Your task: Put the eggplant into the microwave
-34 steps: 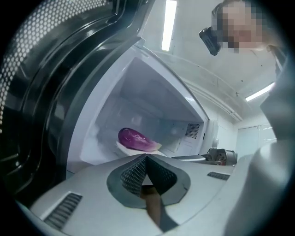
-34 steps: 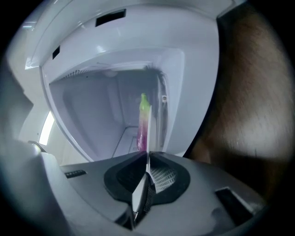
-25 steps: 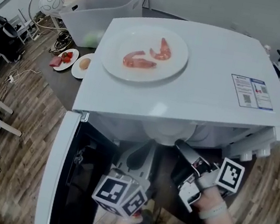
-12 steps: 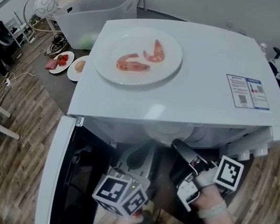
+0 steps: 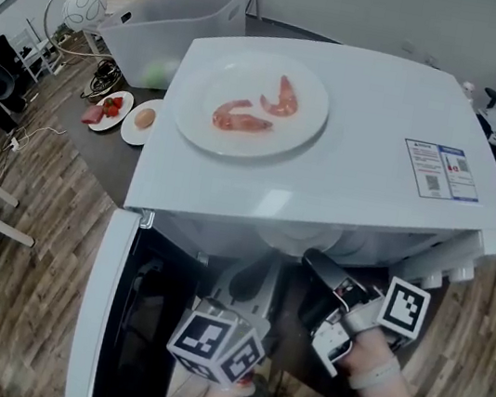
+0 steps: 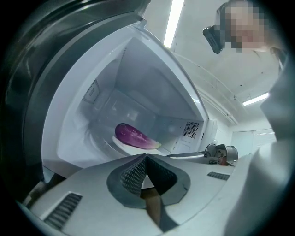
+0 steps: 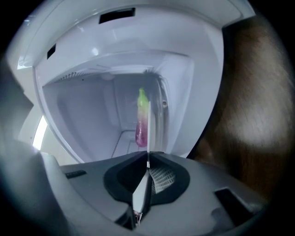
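My right gripper (image 7: 147, 159) has just been squeezing tighter on the plate (image 7: 148, 124). The eggplant (image 7: 141, 132) sits at twelve o'clock, inside the microwave (image 7: 87, 110). My left gripper (image 6: 146, 157) is clenched on nothing.

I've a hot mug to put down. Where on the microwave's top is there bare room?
Bare: the microwave top between the shrimp plate and the label sticker, plus the strip along its front edge. Crowded: the left half, under that plate. The cavity below holds the eggplant on a dish.

Purple eggplant (image 6: 134, 136) on a plate (image 6: 120, 144) inside the open microwave (image 6: 87, 110)
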### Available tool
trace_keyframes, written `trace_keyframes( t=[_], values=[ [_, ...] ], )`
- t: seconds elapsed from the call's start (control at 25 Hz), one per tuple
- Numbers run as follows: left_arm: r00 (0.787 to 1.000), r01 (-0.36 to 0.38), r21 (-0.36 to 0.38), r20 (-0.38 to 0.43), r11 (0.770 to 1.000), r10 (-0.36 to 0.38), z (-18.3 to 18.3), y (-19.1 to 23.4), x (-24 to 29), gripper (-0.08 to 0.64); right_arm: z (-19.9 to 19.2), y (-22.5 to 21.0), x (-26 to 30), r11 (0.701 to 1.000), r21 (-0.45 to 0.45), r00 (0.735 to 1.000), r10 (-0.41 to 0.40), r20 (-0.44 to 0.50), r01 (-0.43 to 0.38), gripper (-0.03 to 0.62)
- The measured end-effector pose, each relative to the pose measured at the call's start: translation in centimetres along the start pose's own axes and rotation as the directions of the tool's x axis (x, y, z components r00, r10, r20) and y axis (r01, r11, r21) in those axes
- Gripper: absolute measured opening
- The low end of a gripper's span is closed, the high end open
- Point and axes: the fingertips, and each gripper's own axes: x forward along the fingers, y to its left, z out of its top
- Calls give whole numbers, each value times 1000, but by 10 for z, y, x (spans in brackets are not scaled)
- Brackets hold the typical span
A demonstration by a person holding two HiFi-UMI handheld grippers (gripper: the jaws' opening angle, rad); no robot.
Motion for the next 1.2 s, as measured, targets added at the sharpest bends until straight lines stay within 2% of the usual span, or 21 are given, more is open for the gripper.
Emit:
trace_keyframes(
  t=[0.28,0.36,0.4,0.64,0.76,0.84,1.04,1.12,1.2],
  values=[
    [1000,-6,-12,-1,1000,6,-7,-1,-2,7,-4,-5,-6,1000,5,1000,1,-17,-1,14],
    [1000,-9,-13,-2,1000,9,-8,-1,-2,6,-6,-6,-7,1000,-1,1000,3,-26,-3,23],
    [1000,-10,-13,-3,1000,10,-8,-2,-3,6,-7,-7,-8,1000,-1,1000,0,-29,0,58],
    [1000,-12,-7,-4,1000,12,-12,-5,-9,7,-13,-8,-17,1000,-10,999,0,-44,-1,58],
    [1000,-15,-12,-6,1000,15,-13,-9,-13,7,-19,-3,-21,998,-60,997,17,-71,-21,49],
    [1000,-12,-7,-9,1000,12,-16,-12,-15,7,-24,1,-23,994,-104,996,24,-89,-34,10],
    [1000,-6,0,-11,1000,6,-20,-22,-24,6,-37,3,-32,978,-201,993,27,-114,-50,2],
    [1000,-7,6,-14,1000,7,-22,-26,-29,7,-41,2,-37,964,-262,992,15,-123,-47,2],
    [1000,-8,11,-20,1000,8,-26,-29,-33,6,-47,-2,-44,936,-351,989,-27,-143,-25,0]
  ],
)
